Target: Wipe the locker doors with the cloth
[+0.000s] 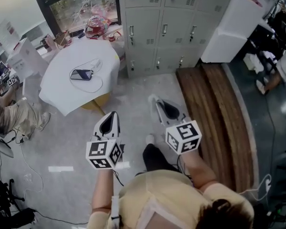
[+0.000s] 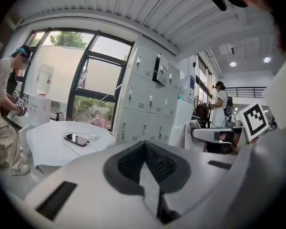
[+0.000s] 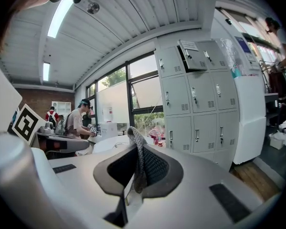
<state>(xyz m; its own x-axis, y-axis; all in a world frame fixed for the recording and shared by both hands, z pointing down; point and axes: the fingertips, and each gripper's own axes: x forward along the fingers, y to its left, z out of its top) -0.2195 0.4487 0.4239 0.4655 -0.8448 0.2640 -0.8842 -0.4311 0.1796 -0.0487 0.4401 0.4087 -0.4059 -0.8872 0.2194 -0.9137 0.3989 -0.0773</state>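
Note:
The grey lockers (image 1: 167, 27) stand against the far wall, well ahead of both grippers. One upper locker door (image 3: 193, 55) hangs open. My right gripper (image 1: 158, 102) is shut on a strip of grey woven cloth (image 3: 139, 152), which sticks up between its jaws. My left gripper (image 1: 112, 114) is held beside it over the floor, shut with nothing in it. In the left gripper view the lockers (image 2: 143, 104) show beyond the closed left gripper (image 2: 144, 146). Both grippers point toward the lockers from some distance.
A white-covered table (image 1: 62, 92) with a phone (image 1: 81, 74) and cable stands front left of the lockers. A white cabinet (image 1: 231, 27) stands to their right, and a wooden platform (image 1: 214, 109) runs along the floor. A seated person (image 1: 9, 113) is at far left.

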